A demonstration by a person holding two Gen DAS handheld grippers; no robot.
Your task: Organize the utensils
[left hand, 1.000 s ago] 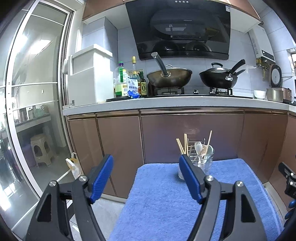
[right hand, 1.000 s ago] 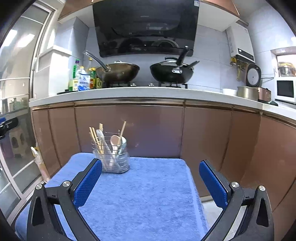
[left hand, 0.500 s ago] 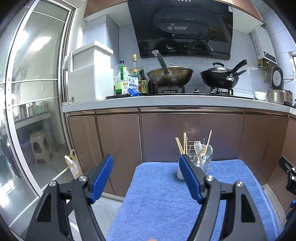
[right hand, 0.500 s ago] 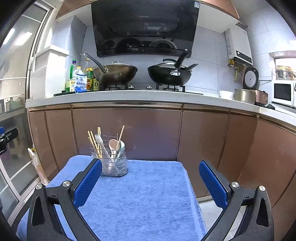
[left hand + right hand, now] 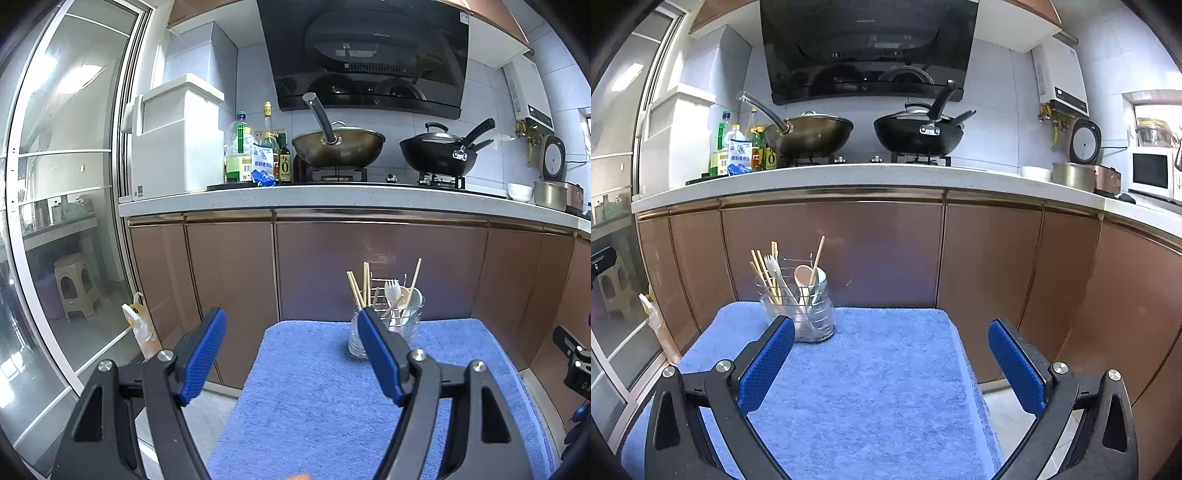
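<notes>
Both tools, left tool (image 5: 291, 356) and right tool (image 5: 892, 360), are hovering spread apart, gripping nothing, over the blue towel (image 5: 879, 387). Only the right wrist view is showing the microwave (image 5: 1150, 175); the left one is catching the stool (image 5: 75, 284). Utensil holder (image 5: 805, 314) is standing upright at the towel's far edge.

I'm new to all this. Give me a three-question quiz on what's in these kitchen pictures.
1. True or false: the utensil holder stands on the blue towel.
2. Which is empty and open? A) only the left hand-held gripper B) only the right hand-held gripper C) both
3. Fill in: the chopsticks stand in the holder beside a fork and a ____.

Key: 1 true; 2 C; 3 spoon.
</notes>
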